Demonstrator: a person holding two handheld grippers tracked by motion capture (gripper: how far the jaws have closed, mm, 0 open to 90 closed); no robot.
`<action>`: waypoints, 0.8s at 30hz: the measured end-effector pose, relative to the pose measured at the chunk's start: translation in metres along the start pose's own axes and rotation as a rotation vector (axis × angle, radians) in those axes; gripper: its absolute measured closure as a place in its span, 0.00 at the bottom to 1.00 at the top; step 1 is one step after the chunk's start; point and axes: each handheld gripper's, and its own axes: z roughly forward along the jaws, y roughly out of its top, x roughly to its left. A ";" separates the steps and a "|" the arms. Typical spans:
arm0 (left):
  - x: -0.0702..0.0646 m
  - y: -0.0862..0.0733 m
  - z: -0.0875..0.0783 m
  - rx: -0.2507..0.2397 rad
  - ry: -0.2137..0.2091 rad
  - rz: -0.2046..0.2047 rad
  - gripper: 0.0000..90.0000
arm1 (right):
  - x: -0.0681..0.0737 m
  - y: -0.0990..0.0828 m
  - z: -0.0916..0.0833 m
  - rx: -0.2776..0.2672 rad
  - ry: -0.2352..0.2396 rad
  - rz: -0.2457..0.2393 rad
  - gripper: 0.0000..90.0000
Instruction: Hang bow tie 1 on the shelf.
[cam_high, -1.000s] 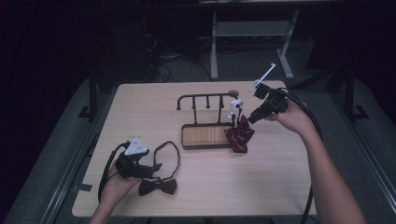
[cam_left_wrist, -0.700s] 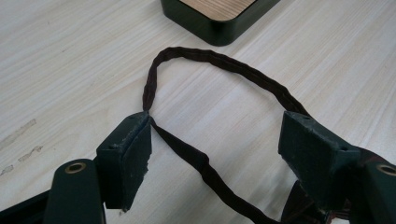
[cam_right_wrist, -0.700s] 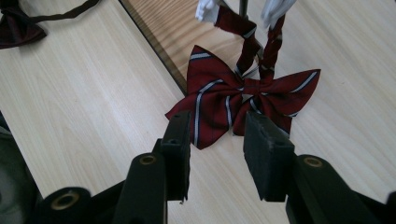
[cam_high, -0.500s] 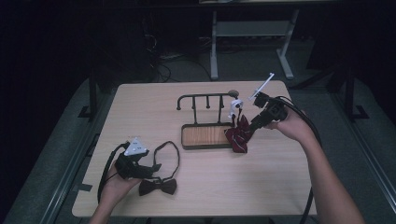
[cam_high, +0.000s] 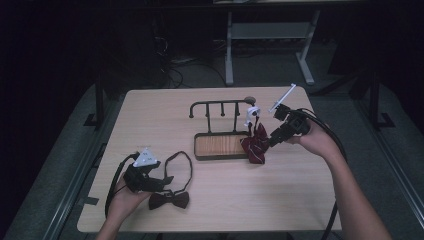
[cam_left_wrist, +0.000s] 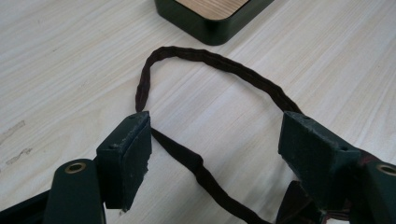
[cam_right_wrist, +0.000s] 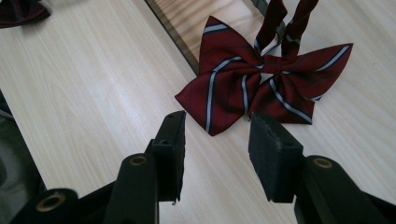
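A dark red bow tie with pale stripes (cam_high: 255, 144) (cam_right_wrist: 261, 84) hangs by its strap from the right end of a black hook rack (cam_high: 220, 106), its lower edge resting on the table. My right gripper (cam_high: 272, 141) (cam_right_wrist: 217, 140) stands open just right of it, with nothing between its jaws. At the table's front left lies a plain dark bow tie (cam_high: 169, 200) with a long looped strap (cam_high: 181, 159) (cam_left_wrist: 210, 60). My left gripper (cam_high: 165, 179) (cam_left_wrist: 215, 149) is open low over it, and part of the strap runs between the jaws.
The rack stands on a black tray base with a wooden inlay (cam_high: 220, 145) (cam_left_wrist: 210, 18) at mid-table. A white fitting (cam_high: 252, 112) sits on the rack's right end. Cables trail from both grippers. A white-legged stand (cam_high: 270, 30) is beyond the table.
My right gripper has drawn back to the right and slightly toward me, away from the striped bow tie. The left gripper and the dark bow tie stay put.
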 end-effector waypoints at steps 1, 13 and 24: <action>0.000 0.000 0.000 -0.002 0.000 -0.003 0.29 | 0.000 -0.002 0.001 -0.001 0.002 0.002 0.61; 0.001 -0.002 -0.004 -0.005 0.011 -0.002 0.29 | 0.002 -0.029 0.022 -0.001 0.032 0.018 0.59; -0.003 -0.001 -0.005 -0.007 0.021 0.005 0.29 | 0.007 -0.048 0.034 -0.028 0.052 0.025 0.55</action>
